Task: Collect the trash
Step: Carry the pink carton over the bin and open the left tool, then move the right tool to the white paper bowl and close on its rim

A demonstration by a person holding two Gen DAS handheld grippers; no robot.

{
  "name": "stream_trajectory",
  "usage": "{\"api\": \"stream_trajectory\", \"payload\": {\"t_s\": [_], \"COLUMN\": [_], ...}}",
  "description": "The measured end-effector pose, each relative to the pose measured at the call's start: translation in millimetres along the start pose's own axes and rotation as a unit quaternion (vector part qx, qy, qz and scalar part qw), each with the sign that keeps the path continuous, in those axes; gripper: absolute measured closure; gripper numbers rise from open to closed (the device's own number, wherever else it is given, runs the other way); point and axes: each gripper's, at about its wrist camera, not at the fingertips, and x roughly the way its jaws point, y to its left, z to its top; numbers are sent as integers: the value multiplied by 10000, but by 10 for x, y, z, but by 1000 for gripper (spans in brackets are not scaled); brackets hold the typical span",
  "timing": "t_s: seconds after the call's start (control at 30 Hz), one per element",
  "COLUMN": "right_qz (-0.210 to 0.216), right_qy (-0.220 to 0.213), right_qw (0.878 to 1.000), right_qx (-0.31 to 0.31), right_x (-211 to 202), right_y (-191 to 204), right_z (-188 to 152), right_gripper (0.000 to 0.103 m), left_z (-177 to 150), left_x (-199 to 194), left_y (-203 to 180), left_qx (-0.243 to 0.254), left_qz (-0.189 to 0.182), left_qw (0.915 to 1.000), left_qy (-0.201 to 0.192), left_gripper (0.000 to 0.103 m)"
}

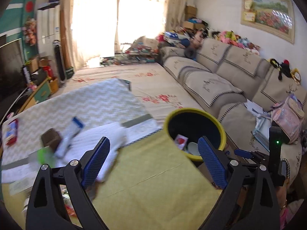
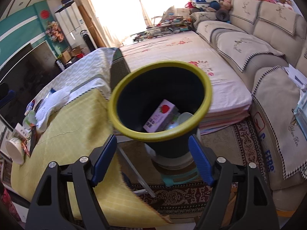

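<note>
Cluttered living room, table (image 1: 153,172) beside yellow-rimmed bin (image 2: 159,136) holding pink carton (image 2: 159,117). Left gripper (image 1: 153,163) fingers wide, empty; right gripper (image 2: 153,161) fingers open, empty. Between pickups; next probably grab paper cup (image 2: 14,150) on the table.

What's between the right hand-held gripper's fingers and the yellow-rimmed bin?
Nothing. In the right wrist view the right hand-held gripper stands open, empty, just short of the bin; only floor and a teal stool beneath it show.
</note>
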Motion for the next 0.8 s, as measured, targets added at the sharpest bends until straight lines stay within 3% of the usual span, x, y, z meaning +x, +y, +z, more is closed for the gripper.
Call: {"api": "stream_trajectory", "payload": {"t_s": [0.27,0.4,0.53,0.67,0.8], "right_qz": [633,1103,1760,2208,2248], "right_qy": [174,283,305,143,220], "right_qw": [9937,9824,9620,9372,9256], "right_qx": [-911,-1481,-2067,-2697,-3037], "right_x": [112,161,112,41,150], "right_y": [977,1637,2291,2897,3320], "right_z": [-1,-101,-229,-362,-455], "right_gripper": [29,29,29,37,55], "left_z": [-445,-701,-926,-1088,-1196], "left_x": [-953,-1385,-1752,-2008,-2101], "left_y": [999,1501,1849,2013,2084], "left_qx": [-622,-992,-1267,-1338,-1397], "left_qz": [1078,1669,2038,2288,2284], "left_qw": [9914,9793,9683,9611,9609], "left_qy": [-408,-565,-692,-773,-711], "left_gripper": [10,10,10,9,9]}}
